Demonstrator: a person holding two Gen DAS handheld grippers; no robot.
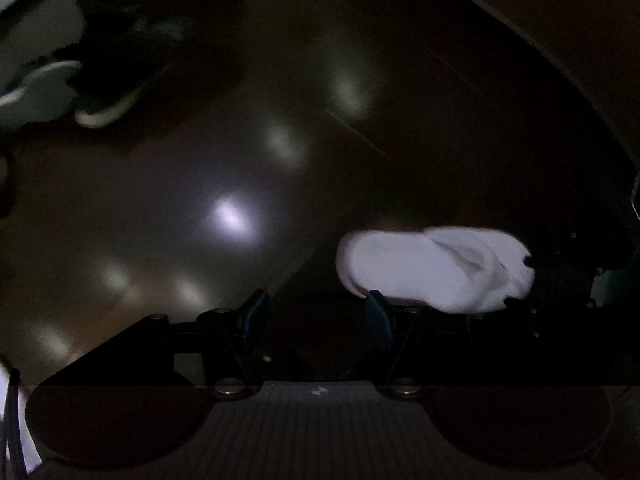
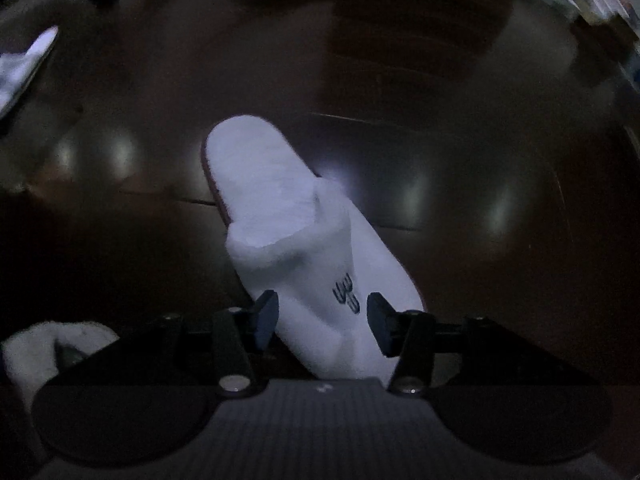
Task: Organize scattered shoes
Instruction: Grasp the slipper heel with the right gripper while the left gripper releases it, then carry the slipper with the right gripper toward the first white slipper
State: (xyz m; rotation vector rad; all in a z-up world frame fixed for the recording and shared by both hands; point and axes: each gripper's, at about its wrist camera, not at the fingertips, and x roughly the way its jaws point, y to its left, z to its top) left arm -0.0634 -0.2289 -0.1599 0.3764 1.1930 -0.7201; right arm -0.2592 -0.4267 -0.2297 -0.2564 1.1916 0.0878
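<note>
Left tool (image 1: 314, 314) spread over bare dark floor (image 1: 168, 208); right tool (image 2: 322, 316) straddling a white slipper (image 2: 288, 216).

Between the left tool's parted fingers lies only glossy floor, with dark sneakers (image 1: 100, 92) at far upper left. The right tool's fingers sit apart on either side of the slipper's toe end, contact unclear; its heel points away. A second white slipper (image 2: 36, 352) rests at lower left in the right wrist view.
</note>
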